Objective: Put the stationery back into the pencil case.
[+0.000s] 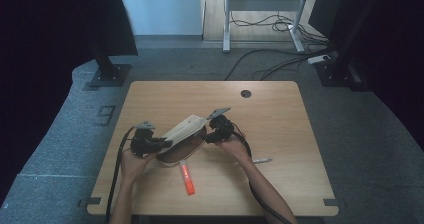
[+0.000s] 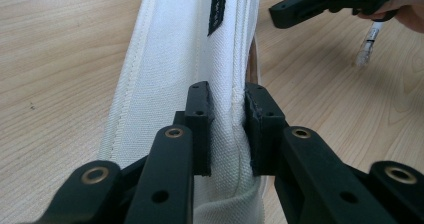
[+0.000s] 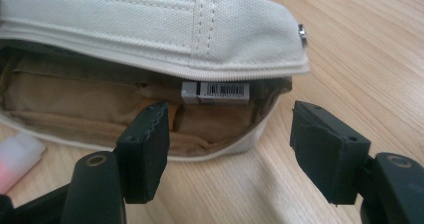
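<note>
While the left hand-held gripper (image 2: 227, 129) clamps the pouch (image 2: 190, 59), its lid gapes.

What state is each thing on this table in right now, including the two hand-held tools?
Pencil case: unzipped, flap lifted, tan lining and a barcoded item visible inside.
Left tool: shut on the pencil case's white flap.
Right tool: open, jaws apart with nothing between them, in front of the case's opening.
Orange marker: lying flat on the table, capped.
Pen: lying loose beside the right hand.
</note>
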### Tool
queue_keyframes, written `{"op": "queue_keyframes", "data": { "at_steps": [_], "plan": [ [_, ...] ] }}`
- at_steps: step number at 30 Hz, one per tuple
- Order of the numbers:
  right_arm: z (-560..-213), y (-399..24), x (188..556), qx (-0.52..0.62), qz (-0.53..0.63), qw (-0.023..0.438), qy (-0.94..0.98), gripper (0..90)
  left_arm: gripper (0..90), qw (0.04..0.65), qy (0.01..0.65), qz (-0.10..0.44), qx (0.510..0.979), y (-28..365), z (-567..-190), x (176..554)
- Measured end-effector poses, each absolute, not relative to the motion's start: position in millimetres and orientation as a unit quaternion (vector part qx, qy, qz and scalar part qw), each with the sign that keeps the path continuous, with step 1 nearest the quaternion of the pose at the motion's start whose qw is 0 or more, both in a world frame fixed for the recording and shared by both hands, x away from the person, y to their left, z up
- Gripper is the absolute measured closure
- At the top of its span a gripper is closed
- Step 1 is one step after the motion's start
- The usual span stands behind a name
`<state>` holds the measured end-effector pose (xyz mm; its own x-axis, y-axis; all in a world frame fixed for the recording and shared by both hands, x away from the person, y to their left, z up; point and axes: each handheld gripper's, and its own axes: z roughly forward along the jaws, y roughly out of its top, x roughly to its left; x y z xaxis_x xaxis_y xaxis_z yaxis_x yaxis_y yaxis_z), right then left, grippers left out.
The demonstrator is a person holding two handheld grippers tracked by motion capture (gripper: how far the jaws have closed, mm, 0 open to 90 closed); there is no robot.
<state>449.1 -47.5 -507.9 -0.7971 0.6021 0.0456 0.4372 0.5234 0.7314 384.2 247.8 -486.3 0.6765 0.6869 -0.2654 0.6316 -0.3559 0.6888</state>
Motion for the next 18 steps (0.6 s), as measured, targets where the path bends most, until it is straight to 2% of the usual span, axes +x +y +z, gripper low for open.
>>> {"op": "queue_keyframes", "data": {
  "at_steps": [18],
  "plan": [
    [-497.1,-84.7,433.5,0.304,0.395,0.101,0.861,27.3,74.8,0.403,0.401,0.034,0.822,248.2,-486.8,384.3]
  ]
}}
